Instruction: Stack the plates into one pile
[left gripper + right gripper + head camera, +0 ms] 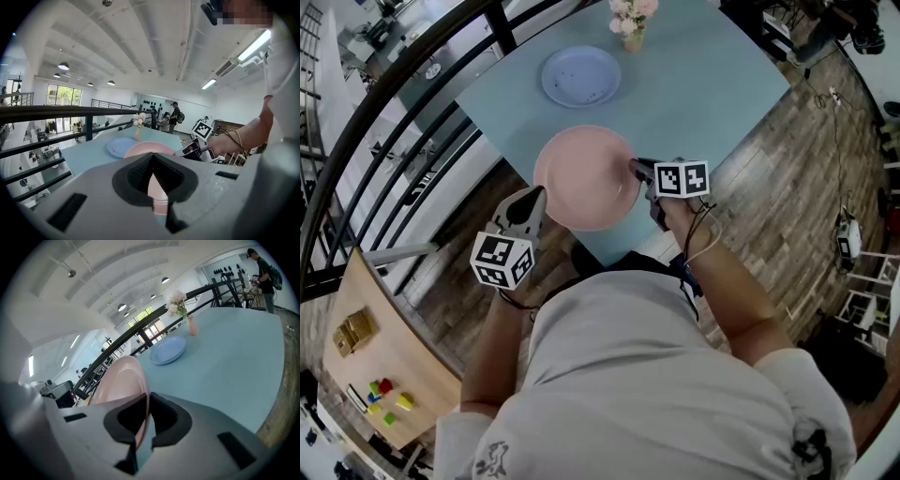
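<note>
Left claw (534,199) clenches the pink plate (586,178) at its 8 o'clock rim, my right claw (637,169) at 3. Head view hides the pinch; each claw's own view shows rim between clamped jaws. Beyond, the blue plate (581,77) sits at 12 on the surface (712,84).

My left tool (534,202) and right tool (639,169) seem to pinch the pink plate (586,176) at 8 and 3 o'clock; the blue plate (580,76) lies at 12 on the bench (712,84).
</note>
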A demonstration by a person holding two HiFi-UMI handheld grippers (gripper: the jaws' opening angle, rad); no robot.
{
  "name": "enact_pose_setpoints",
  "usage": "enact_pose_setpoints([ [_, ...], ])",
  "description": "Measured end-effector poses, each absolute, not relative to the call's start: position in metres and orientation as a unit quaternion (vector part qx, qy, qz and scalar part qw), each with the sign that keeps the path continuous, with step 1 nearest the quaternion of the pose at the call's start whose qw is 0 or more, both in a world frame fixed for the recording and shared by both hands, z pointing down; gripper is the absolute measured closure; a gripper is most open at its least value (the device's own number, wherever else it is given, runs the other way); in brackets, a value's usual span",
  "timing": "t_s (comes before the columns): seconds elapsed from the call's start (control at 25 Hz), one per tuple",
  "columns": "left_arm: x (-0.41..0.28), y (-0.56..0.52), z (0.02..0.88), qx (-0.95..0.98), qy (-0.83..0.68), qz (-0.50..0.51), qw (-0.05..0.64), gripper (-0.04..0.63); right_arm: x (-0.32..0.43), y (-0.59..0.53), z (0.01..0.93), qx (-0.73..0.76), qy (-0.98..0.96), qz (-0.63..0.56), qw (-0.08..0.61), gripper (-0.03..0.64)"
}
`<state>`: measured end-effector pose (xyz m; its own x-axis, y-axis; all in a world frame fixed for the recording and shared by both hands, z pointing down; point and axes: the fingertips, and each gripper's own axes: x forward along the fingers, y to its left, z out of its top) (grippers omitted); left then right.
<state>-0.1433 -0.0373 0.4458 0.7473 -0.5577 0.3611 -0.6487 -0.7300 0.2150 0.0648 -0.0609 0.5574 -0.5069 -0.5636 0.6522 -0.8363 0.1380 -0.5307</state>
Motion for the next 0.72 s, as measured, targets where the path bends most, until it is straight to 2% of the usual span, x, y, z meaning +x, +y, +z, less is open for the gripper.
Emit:
enact_pose_setpoints([
  [0.72, -0.134, -0.072, 0.445, 0.915, -0.34, 0.141, 0.167, 0.591, 0.081, -0.106, 0.558, 0.471, -0.735, 0.467, 0.142, 0.591],
])
